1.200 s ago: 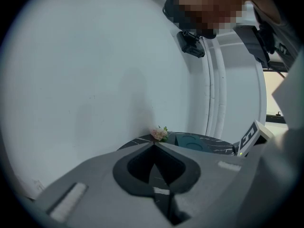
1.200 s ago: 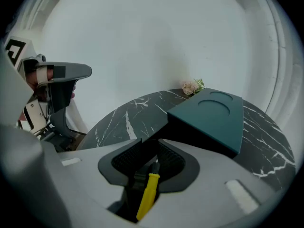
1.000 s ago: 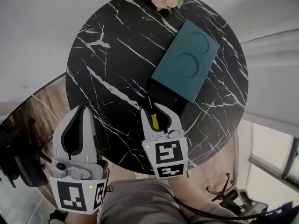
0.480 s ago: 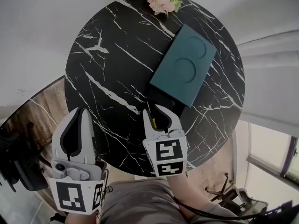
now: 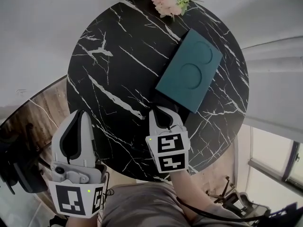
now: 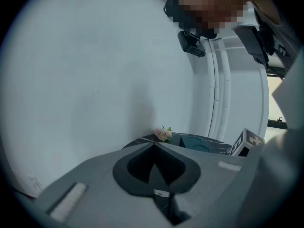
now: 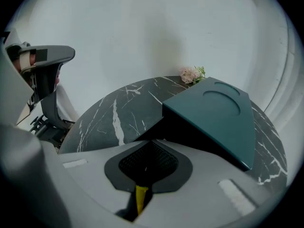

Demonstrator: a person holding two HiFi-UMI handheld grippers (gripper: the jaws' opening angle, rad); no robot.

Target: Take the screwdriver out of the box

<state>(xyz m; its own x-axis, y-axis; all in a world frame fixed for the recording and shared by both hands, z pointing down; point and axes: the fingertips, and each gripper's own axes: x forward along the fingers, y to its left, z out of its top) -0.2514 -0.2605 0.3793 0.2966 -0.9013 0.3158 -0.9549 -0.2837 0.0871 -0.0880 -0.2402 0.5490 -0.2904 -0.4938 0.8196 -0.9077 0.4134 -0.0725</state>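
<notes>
The only print I can read is the black-and-white square pattern on each gripper's cube, one on the right gripper's cube [image 5: 169, 150] and one on the left gripper's cube [image 5: 75, 198]. These are coded blocks rather than letters.

The teal box [image 5: 189, 72] lies on the round black marble table [image 5: 113, 65], its lid pressed with two plain round recesses. In the right gripper view the lid is tilted up, with a dark opening below its near edge. A small bunch of pink flowers [image 5: 169, 1] sits at the table's far rim.

My right gripper [image 5: 160, 109] is at the near end of the box, tilted down toward it. Its jaws have just been closing and now pinch the screwdriver [image 7: 141, 196], whose yellow handle shows as a sliver between them in the right gripper view. I cannot tell whether its tip is still inside the box.

A second ago these jaws stood apart on either side of that yellow handle, which showed clearly from above. Now they have come together over it, and it is hidden in the head view.

My left gripper [image 5: 78, 112] sits where it was, off the table's near-left edge over wooden floor [image 5: 45, 103]. Its jaws are together with nothing between them.
</notes>
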